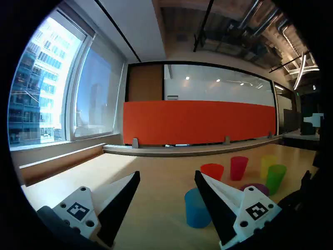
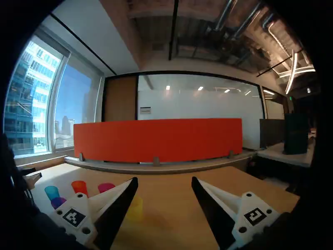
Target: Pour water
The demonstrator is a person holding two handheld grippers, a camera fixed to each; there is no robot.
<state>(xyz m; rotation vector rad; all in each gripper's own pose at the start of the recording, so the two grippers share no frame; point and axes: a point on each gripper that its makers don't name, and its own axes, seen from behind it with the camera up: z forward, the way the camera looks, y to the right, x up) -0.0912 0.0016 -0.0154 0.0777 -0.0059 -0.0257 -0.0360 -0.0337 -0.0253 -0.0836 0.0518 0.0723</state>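
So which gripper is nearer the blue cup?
Left. The blue cup sits just beside a finger of the left gripper; from the right gripper it stands far off to the side.

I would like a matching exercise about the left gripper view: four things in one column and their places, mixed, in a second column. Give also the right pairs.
Things:
1. blue cup
2. green cup
3. orange panel
4. window

Places:
A. along the far edge of the table
B. on the left side of the room
C. nearest of the cups
D. rightmost of the cups

Pairs: 1-C, 2-D, 3-A, 4-B.
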